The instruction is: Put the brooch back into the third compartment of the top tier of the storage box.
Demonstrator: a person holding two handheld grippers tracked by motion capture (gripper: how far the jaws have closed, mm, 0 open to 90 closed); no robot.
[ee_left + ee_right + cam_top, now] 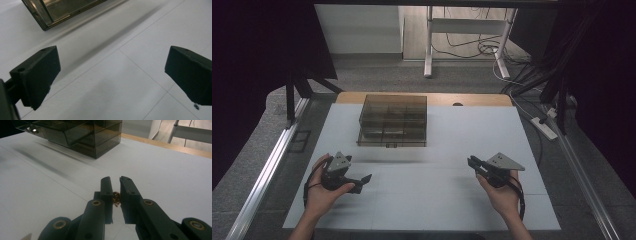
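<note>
no readable text, no labels, no brands, no numbers, no signs on anything in view

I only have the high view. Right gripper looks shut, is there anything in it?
Observer: Yes. In the right gripper view the right gripper is shut on a small gold-coloured object, pinched between the jaws well back from the tips.
Operator: What is the object?
Observer: Too small to tell; it looks like shiny metal, maybe a ring or charm.
Operator: Left gripper holding anything?
Observer: No. The left gripper view shows the left gripper with its jaws wide apart and only bare white table between them.
Operator: Are the box drawers all closed?
Observer: The right gripper view shows one upper drawer of the smoked clear drawer box pulled out a little.
</note>
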